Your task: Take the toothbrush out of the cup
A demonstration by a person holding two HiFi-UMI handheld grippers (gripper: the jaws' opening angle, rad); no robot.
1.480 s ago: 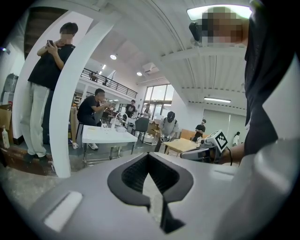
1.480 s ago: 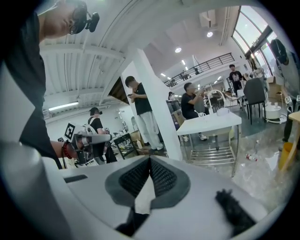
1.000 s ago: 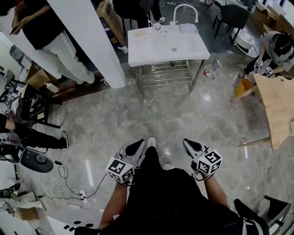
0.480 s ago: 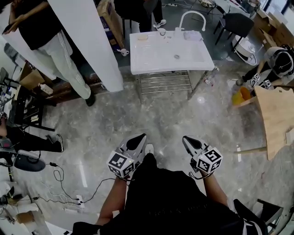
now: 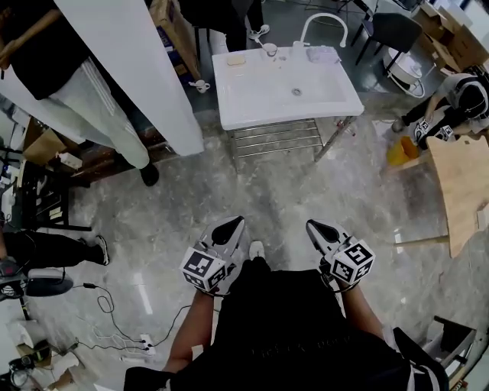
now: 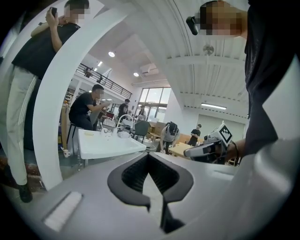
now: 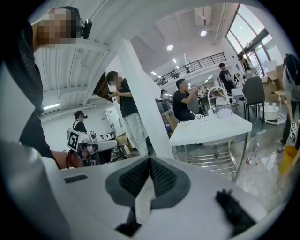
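**Approach stage: both tools empty, cup well ahead**

- Left hand-held gripper [image 5: 233, 226]: jaws pressed together, nothing between the pads.
- Right hand-held gripper [image 5: 315, 229]: jaws also pressed together, empty.
- Both are carried low in front of the body, side by side and pointing ahead. Judgement: this is a carrying posture, with the jaws kept together because nothing is within reach to grasp.
- The cup [image 5: 269, 50] stands on the far edge of the white desk [image 5: 252, 95], just beside the faucet [image 5: 324, 23].
- The toothbrush is too small to make out from here. It is presumed to be in the cup.
- Bare floor [image 5: 290, 191] lies between the person and the desk, so the task's things are well apart from either tool.
- Judgement: the extraction has not begun. One gripper must spread before reaching the brush.
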